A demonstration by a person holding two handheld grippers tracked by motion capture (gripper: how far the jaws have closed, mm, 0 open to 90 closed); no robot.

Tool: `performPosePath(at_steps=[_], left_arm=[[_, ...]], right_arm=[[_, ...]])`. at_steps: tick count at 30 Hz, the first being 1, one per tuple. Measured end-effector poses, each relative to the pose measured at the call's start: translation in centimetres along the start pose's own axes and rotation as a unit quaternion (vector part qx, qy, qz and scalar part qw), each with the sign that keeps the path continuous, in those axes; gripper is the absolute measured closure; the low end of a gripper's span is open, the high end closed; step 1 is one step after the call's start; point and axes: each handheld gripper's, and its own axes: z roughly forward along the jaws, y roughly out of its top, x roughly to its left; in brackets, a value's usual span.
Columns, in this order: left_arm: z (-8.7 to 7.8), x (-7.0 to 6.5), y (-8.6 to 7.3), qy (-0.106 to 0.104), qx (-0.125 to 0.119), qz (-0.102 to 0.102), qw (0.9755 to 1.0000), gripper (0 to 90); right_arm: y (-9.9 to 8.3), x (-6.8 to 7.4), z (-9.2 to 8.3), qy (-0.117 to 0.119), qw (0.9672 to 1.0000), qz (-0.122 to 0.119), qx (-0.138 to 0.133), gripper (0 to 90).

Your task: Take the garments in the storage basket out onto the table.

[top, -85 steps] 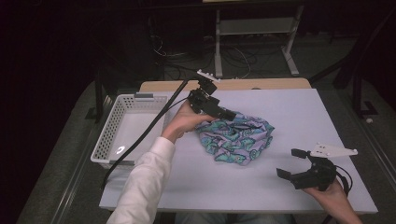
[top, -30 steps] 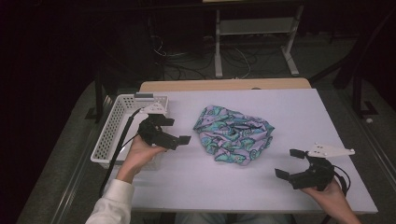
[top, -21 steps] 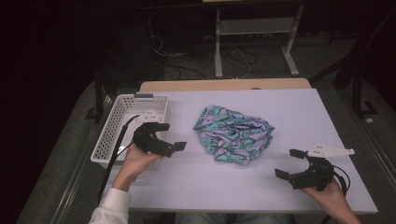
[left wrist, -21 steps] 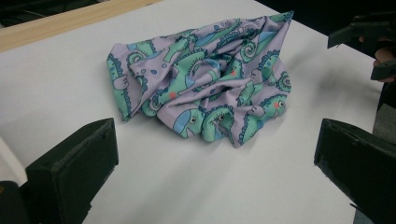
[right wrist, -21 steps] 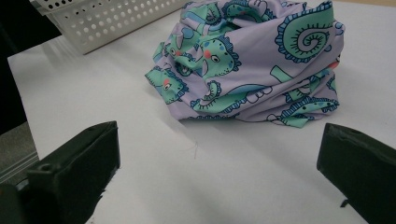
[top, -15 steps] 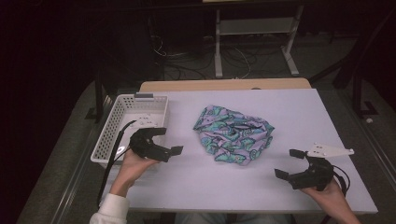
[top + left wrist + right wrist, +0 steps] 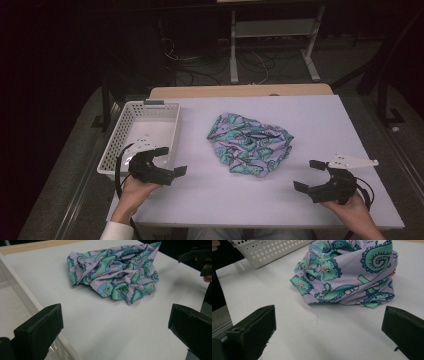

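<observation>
Resting low at the near tabletop [image 7: 210,200] edge, left gripper [image 7: 162,167] and right gripper [image 7: 320,182], jaws spread wide and empty, likely poised for a grab; farther off, between them at mid-table, lay crumpled lilac cloth [image 7: 251,150] printed with teal dinosaurs, bunched in soft folds; beyond left, white basket [image 7: 115,145]
</observation>
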Motion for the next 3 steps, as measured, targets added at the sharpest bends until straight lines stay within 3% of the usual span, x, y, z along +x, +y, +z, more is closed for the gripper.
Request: performPosePath(at_steps=[3], left_arm=[[0.09, -0.22, 0.04, 0.005, 0.006, 0.009, 0.9999, 0.0]], right_arm=[[-0.01, -0.08, -0.07, -0.001, 1.0000, 0.000, 0.000, 0.0]])
